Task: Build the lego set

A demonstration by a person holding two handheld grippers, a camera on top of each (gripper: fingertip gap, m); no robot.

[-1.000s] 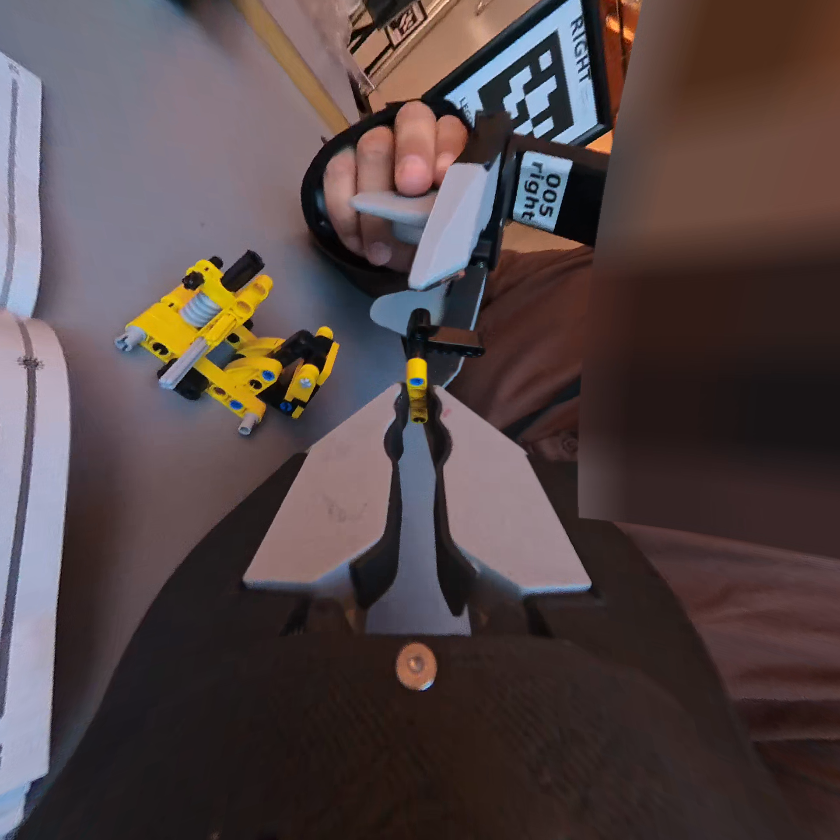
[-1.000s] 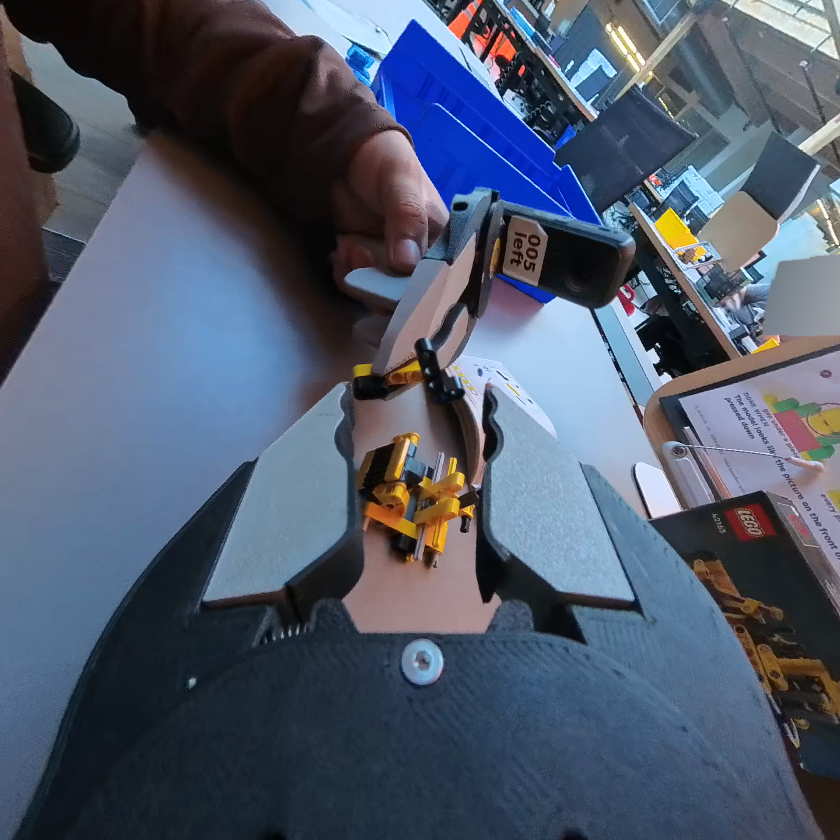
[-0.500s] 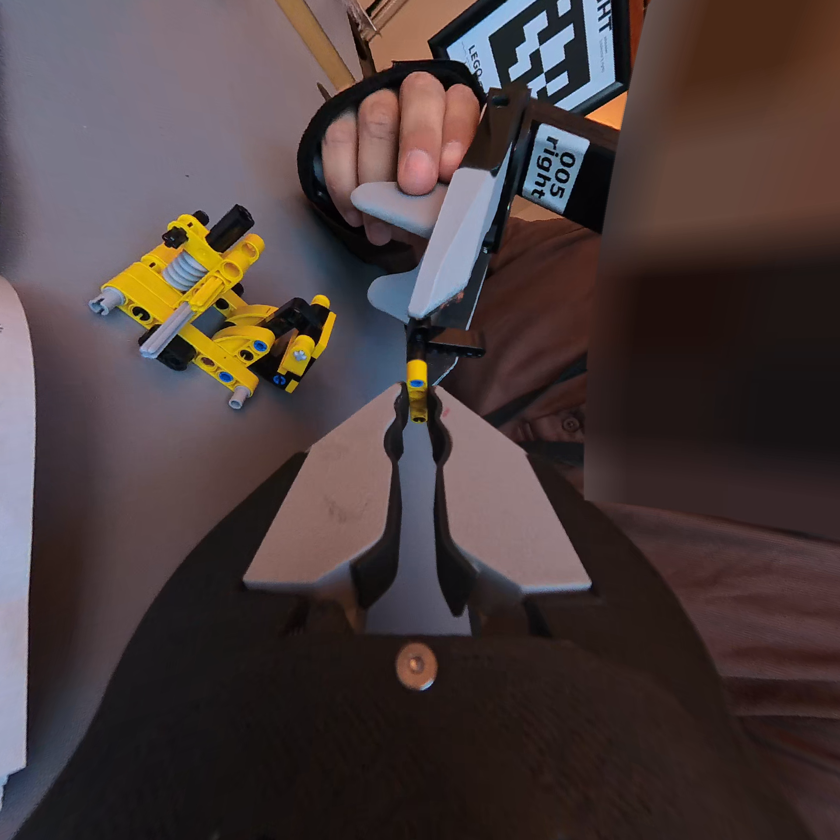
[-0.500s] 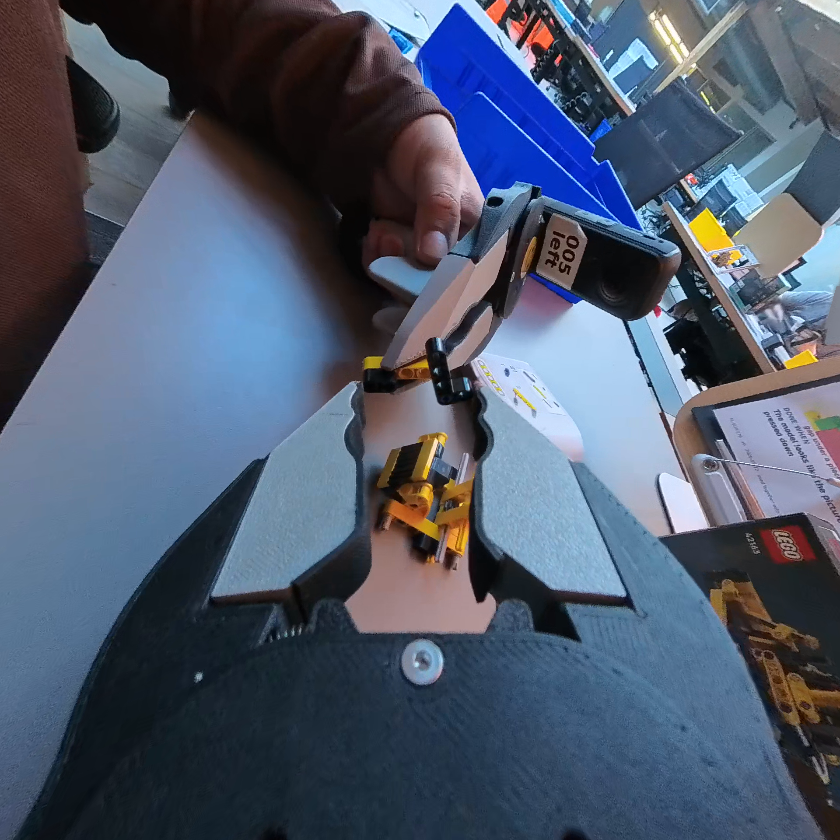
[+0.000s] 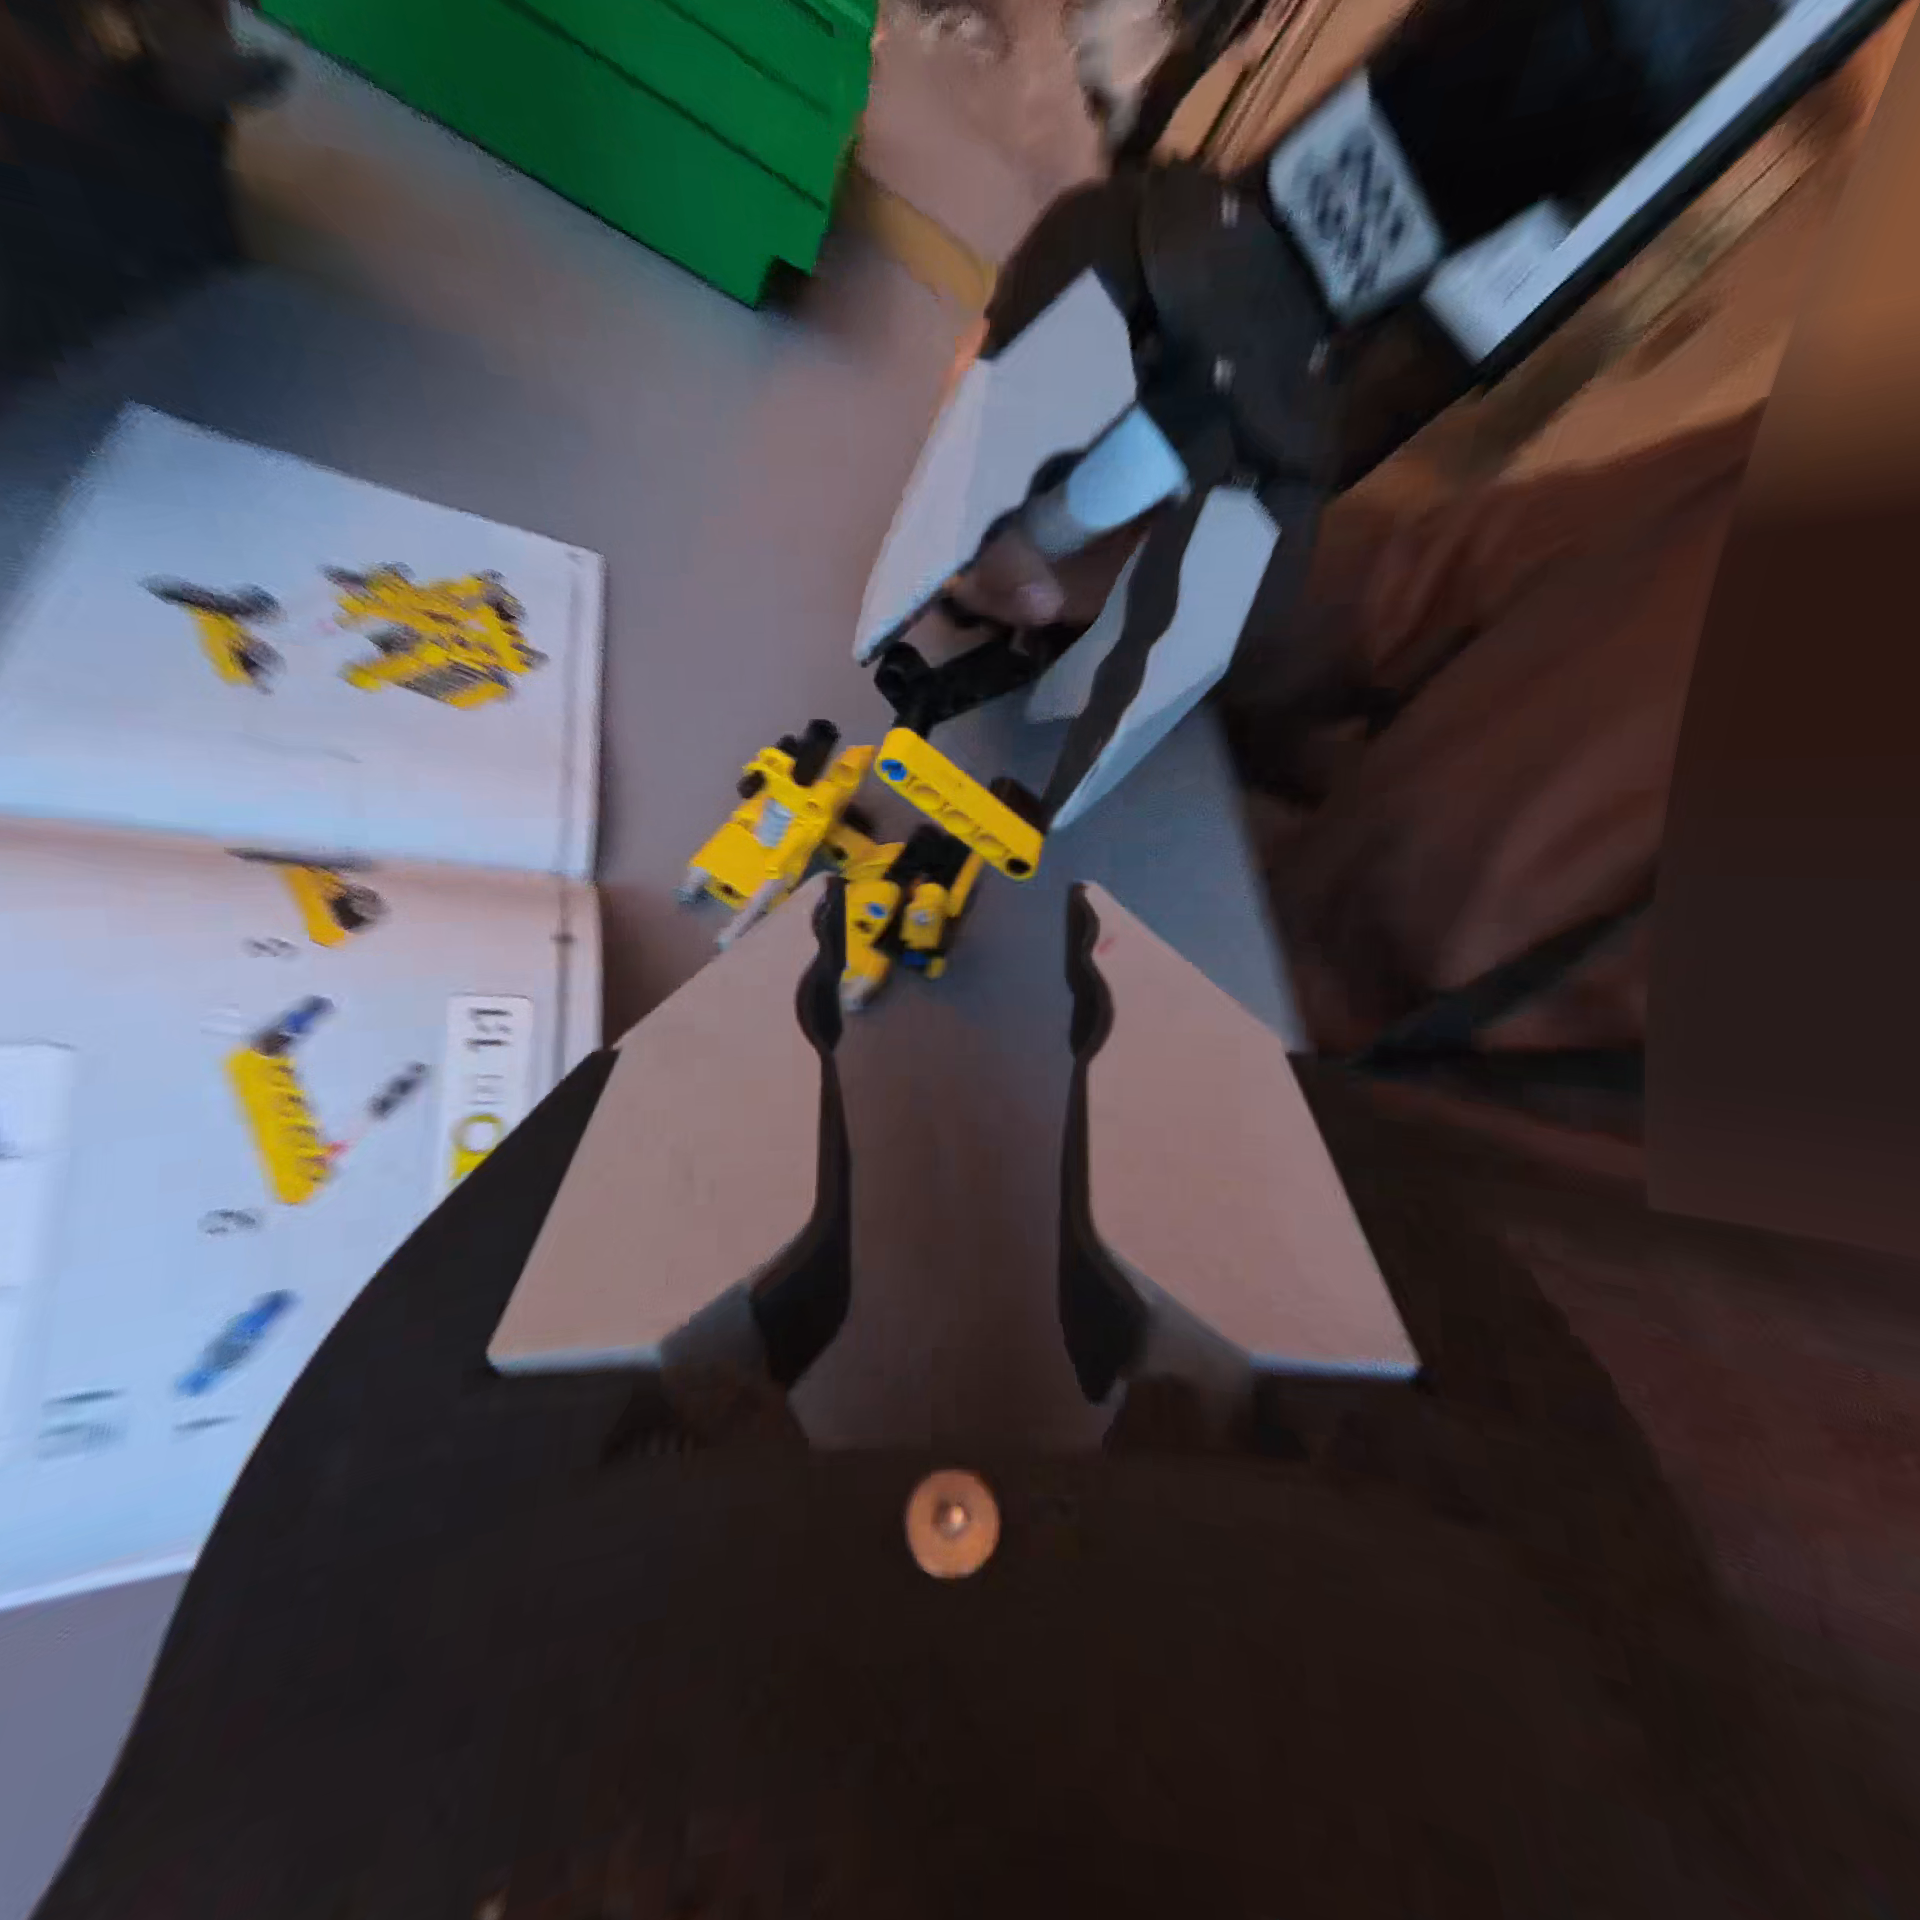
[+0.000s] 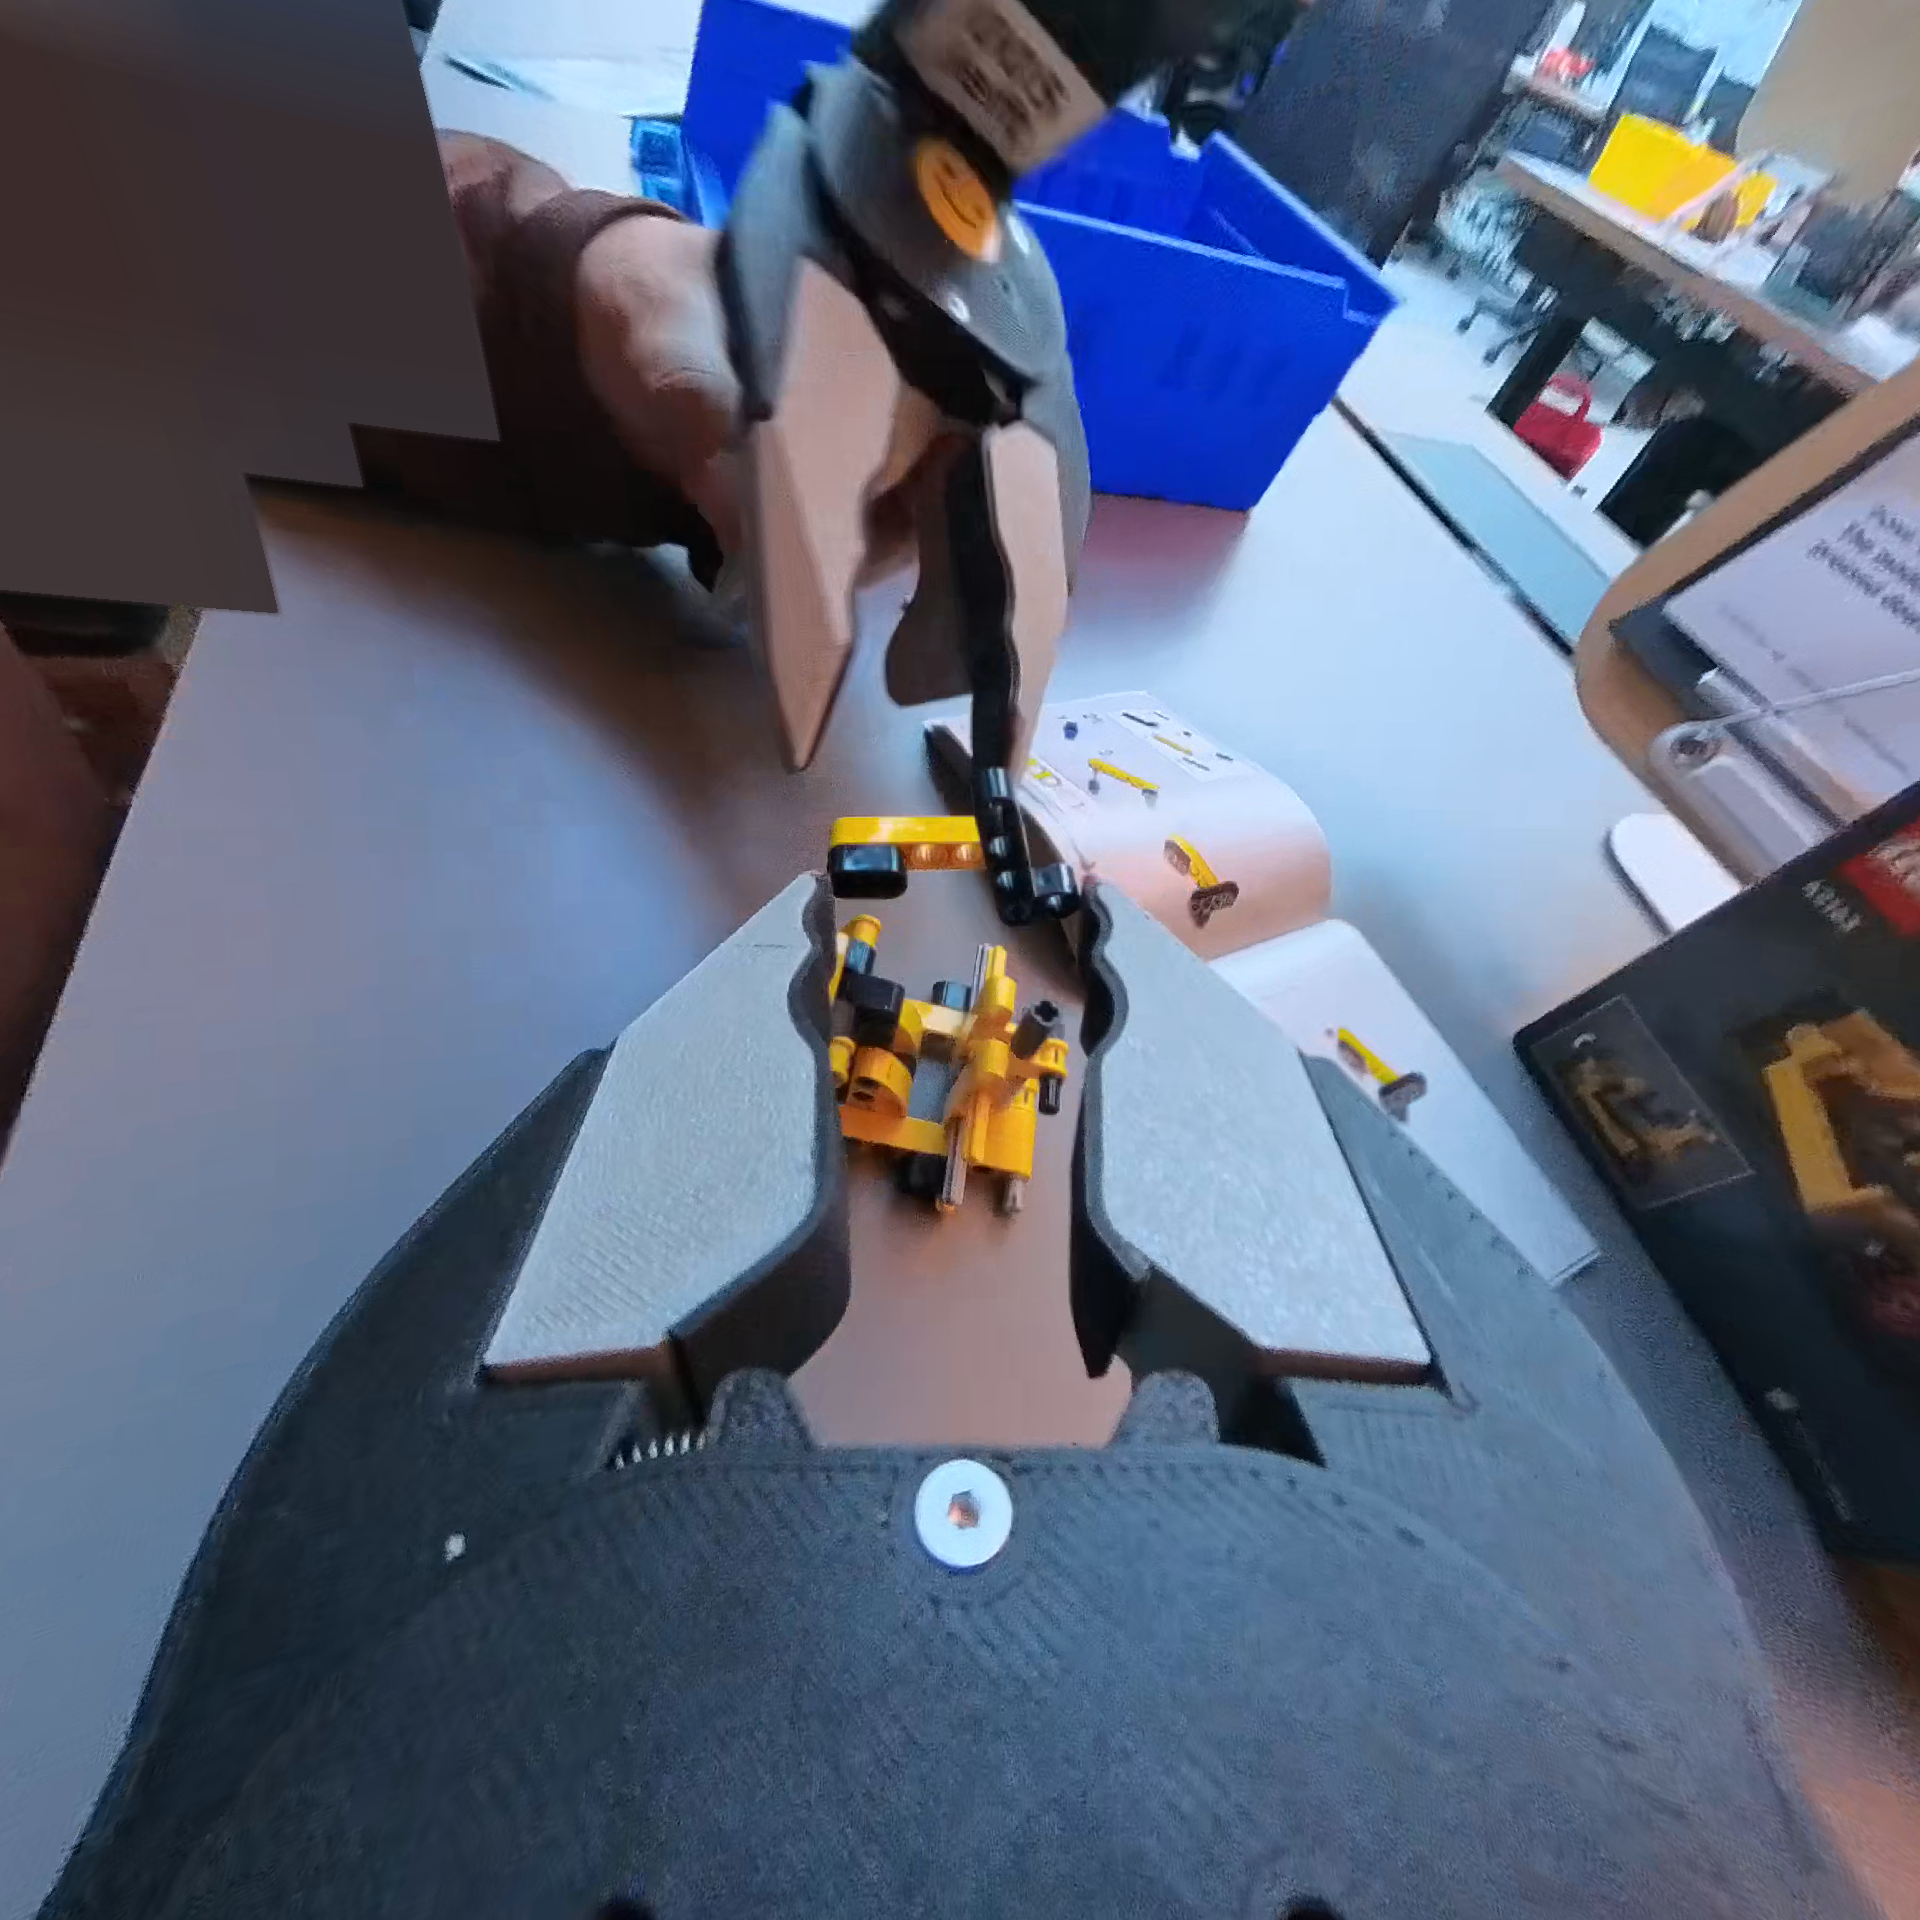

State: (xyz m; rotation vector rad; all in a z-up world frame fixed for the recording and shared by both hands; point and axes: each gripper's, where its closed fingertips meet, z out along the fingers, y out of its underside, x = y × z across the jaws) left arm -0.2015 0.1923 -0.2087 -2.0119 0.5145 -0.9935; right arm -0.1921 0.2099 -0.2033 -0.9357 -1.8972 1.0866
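The part-built yellow and black model (image 5: 790, 831) lies on the grey table; in the right wrist view the model (image 6: 935, 1070) sits between my right fingers. A small yellow beam with black connectors (image 5: 956, 800) hangs or lies just past both grippers' tips, gripped by neither; it also shows in the right wrist view (image 6: 904, 847). I cannot tell whether it rests on the table. My left gripper (image 5: 954, 914) is open and empty, and shows farther off (image 6: 899, 748). My right gripper (image 6: 956, 904) is open and empty, also seen opposite (image 5: 956, 732). Both views are blurred.
An open instruction booklet (image 5: 312, 831) lies left of the model, also seen in the right wrist view (image 6: 1174, 821). A green bin (image 5: 623, 125) and a blue bin (image 6: 1195, 312) stand at the back. A dark set box (image 6: 1714, 1143) and a clipboard stand (image 6: 1787, 582) are on the right. My two grippers' fingertips are within a few centimetres of each other.
My left gripper has opened and let go of the yellow beam. Both grippers have swung down over the model, which now lies between the right fingers. The right gripper stays open.
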